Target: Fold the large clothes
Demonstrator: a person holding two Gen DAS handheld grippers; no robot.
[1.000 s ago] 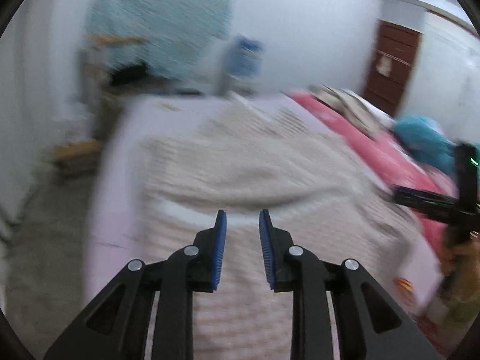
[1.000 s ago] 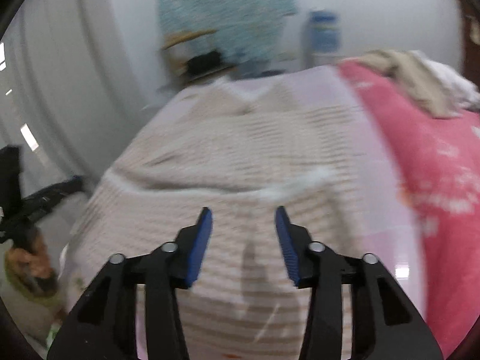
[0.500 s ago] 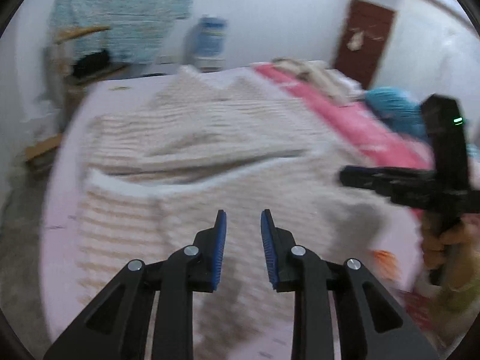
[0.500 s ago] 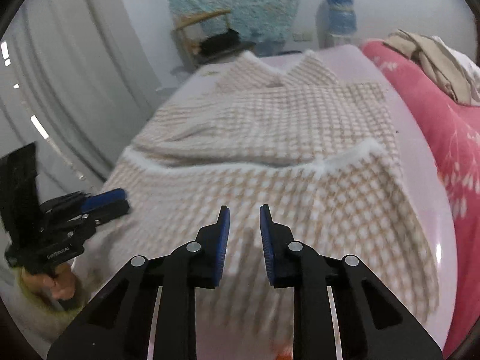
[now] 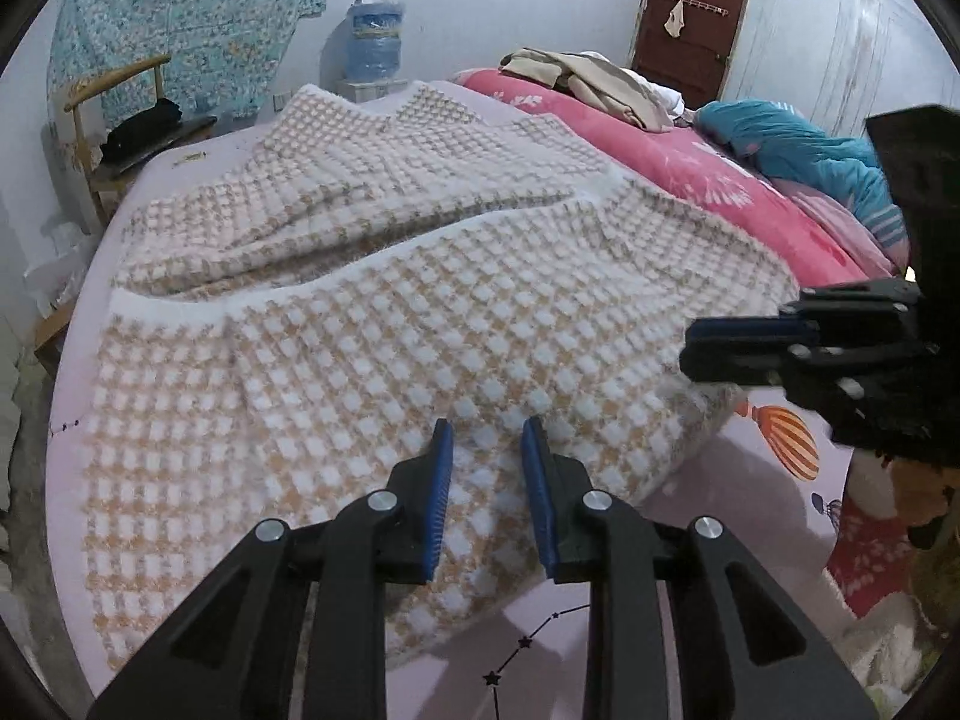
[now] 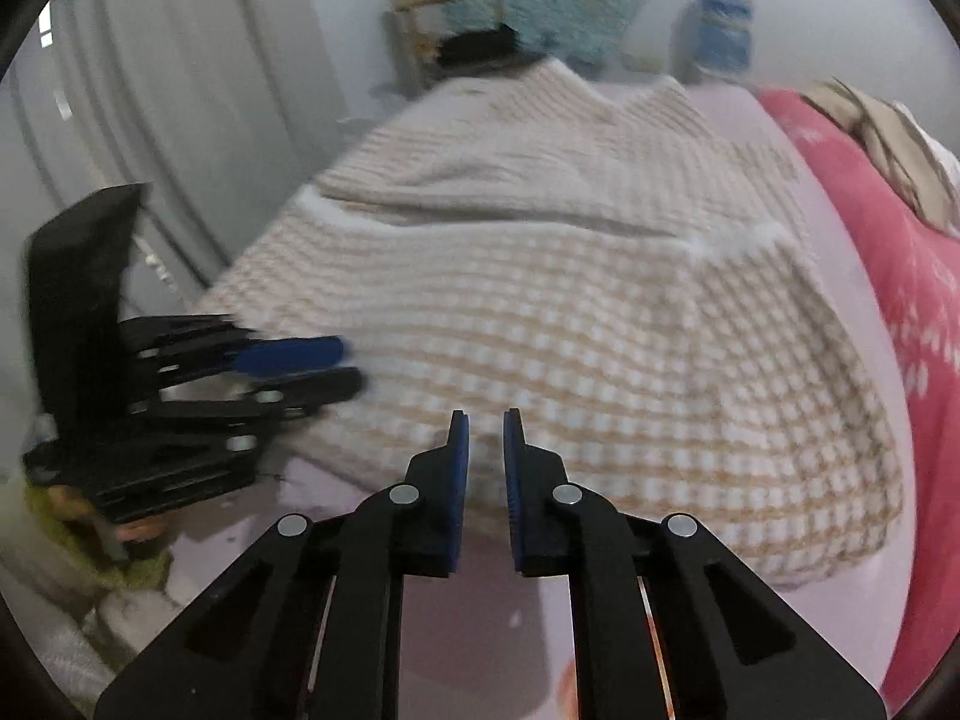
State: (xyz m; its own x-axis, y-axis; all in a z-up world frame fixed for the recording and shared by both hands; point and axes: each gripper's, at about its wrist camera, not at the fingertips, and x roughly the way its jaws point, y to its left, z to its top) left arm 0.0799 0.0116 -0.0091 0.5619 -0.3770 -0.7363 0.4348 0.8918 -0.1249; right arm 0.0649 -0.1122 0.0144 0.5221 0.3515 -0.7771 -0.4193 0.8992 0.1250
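Left wrist: checked sweater across lilac bed; left claw narrow, right claw narrower, closing, both empty.

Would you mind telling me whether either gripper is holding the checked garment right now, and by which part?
Nothing is held: the left gripper and the right gripper, whose jaws have just been closing, have only empty gaps above the checked garment.
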